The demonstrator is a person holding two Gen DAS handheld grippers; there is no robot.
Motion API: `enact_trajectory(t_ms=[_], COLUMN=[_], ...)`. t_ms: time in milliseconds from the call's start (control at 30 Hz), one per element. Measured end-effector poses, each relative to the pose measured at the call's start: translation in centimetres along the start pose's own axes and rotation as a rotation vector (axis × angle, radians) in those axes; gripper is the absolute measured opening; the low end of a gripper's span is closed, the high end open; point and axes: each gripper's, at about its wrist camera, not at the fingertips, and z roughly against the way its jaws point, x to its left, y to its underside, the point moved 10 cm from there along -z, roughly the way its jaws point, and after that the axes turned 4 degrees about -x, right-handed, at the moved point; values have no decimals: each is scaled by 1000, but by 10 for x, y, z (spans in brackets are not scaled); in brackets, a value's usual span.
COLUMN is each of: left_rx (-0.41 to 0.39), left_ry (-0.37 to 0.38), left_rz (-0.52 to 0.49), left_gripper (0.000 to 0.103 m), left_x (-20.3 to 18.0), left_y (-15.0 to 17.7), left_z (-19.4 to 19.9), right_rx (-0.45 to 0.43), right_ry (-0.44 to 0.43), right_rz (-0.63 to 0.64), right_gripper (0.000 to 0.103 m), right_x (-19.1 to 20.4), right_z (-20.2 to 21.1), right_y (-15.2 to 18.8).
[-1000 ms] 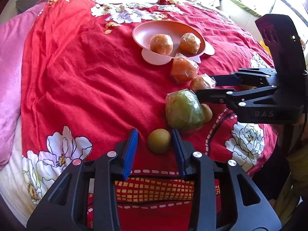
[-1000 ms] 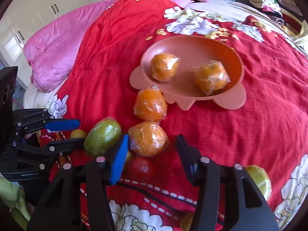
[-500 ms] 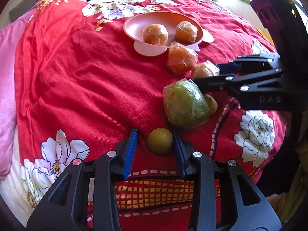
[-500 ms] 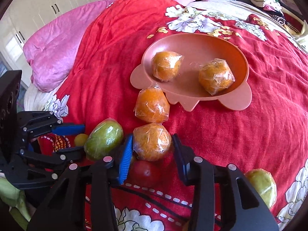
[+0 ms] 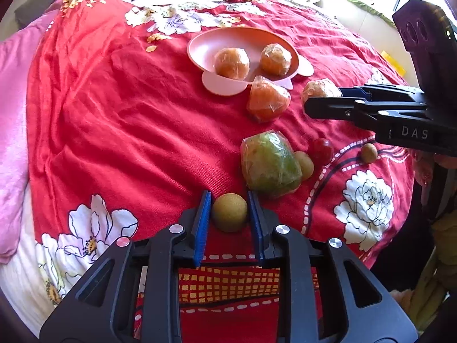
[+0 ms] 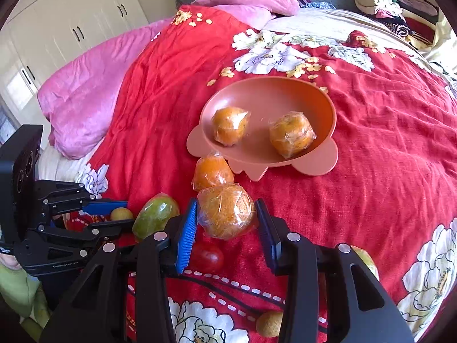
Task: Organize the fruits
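While my left claw (image 5: pixel 229 213) rests low on the red floral bedspread (image 5: pixel 120 120), its blue pads are pressed on both sides of a small round yellow-brown fruit (image 5: pixel 229 212), the jaws having just closed onto it. Just beyond that claw's right fingertip lies a plastic-wrapped green mango (image 5: pixel 270 165), with another small yellowish fruit (image 5: pixel 305 164) touching its far right side and a small red fruit (image 5: pixel 320 148) just past that. My right claw (image 6: pixel 227 223) is clamped on a wrapped orange (image 6: pixel 225 214), lifted clear of the cover, with the red fruit lying beneath it. Just ahead of that claw sits a second wrapped orange (image 6: pixel 212 171), touching the near edge of the pink bowl (image 6: pixel 265 91). Farther ahead, inside the bowl, two more wrapped oranges (image 6: pixel 230 125) lie apart from each other.
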Motion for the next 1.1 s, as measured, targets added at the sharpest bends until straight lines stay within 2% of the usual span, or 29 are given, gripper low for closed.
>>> enact_trajectory(t_ms=[300, 400, 667, 1100], left_rx=[-19, -25, -13, -69], left_ry=[14, -21, -14, -18], left_rz=[30, 25, 43, 39], left_gripper=[18, 18, 18, 18], left_x=[2, 7, 10, 5], left_y=[-8, -9, 1, -43], left_z=[10, 12, 12, 23], right_rx=[-21, -24, -33, -79], right_ry=[-3, -9, -11, 0], right_rz=[-18, -21, -27, -26], right_gripper=[39, 39, 39, 39], right_x=[-5, -5, -6, -16], right_z=[9, 11, 14, 31], right_y=[-3, -3, -6, -28])
